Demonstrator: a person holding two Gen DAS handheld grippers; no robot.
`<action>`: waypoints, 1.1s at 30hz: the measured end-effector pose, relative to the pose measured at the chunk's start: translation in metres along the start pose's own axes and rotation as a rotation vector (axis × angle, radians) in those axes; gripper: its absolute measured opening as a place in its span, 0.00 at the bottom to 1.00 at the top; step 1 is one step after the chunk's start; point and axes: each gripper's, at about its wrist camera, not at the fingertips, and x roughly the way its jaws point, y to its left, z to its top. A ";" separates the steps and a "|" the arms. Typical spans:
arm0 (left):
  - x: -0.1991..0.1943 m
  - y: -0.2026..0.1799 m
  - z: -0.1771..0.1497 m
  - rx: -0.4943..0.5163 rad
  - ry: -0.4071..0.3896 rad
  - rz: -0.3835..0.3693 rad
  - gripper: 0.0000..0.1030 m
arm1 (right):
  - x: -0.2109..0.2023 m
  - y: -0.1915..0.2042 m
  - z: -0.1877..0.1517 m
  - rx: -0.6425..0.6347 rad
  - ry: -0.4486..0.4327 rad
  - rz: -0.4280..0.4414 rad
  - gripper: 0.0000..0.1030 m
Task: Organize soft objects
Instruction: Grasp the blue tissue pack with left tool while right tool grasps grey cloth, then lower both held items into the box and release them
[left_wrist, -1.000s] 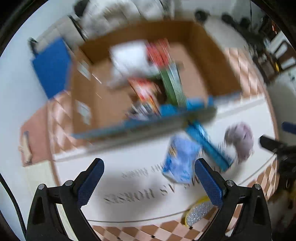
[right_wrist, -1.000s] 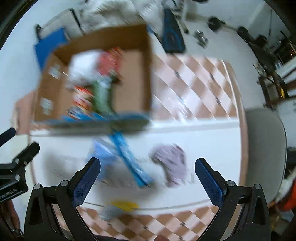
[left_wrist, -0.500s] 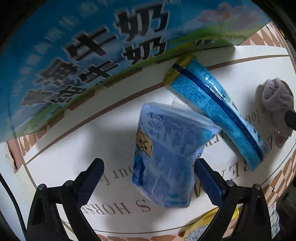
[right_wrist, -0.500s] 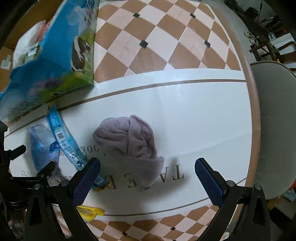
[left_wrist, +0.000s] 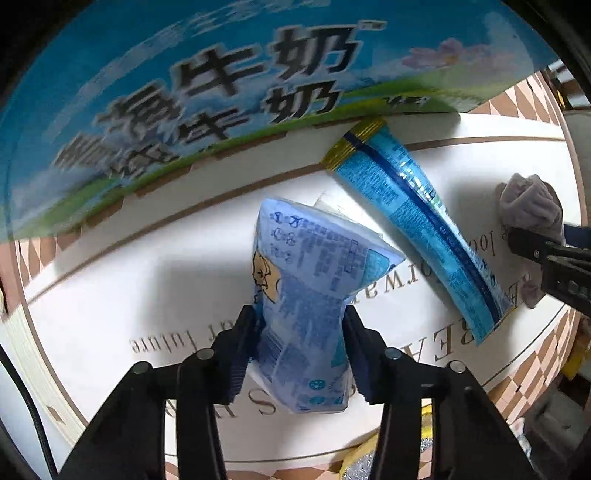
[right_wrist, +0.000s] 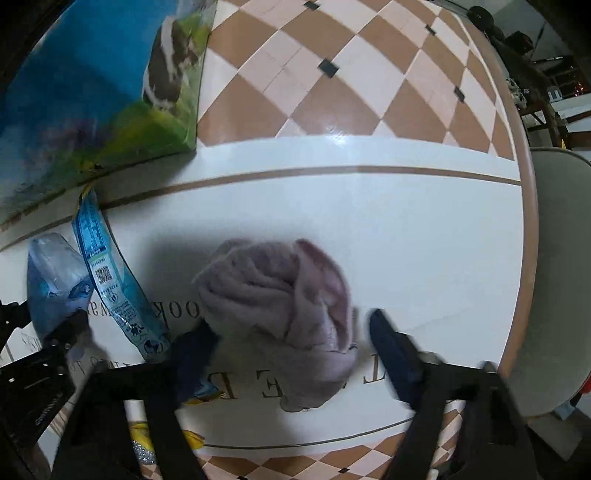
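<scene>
The left tongs (left_wrist: 301, 332) have just been closing and now pinch the pale blue snack pouch (left_wrist: 310, 295) lying on the white surface (left_wrist: 110, 295). The right tongs (right_wrist: 291, 336) have just been narrowing around the mauve rolled cloth (right_wrist: 280, 295), pads (right_wrist: 391, 347) not yet pressing it

Home dining room, glossy round table (right_wrist: 424, 229) with checkered pattern and printed lettering, padded chair (right_wrist: 554, 266) beside it, milk carton box (left_wrist: 229, 85), wooden furniture behind.
</scene>
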 end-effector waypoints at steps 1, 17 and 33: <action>0.000 0.003 -0.002 -0.011 0.001 -0.005 0.40 | 0.003 0.001 -0.002 0.000 0.009 -0.007 0.46; -0.091 0.059 -0.046 -0.173 -0.120 -0.197 0.38 | -0.050 0.006 -0.063 0.083 -0.063 0.172 0.39; -0.167 0.149 0.068 -0.361 -0.161 -0.258 0.38 | -0.210 0.080 0.037 -0.021 -0.292 0.298 0.40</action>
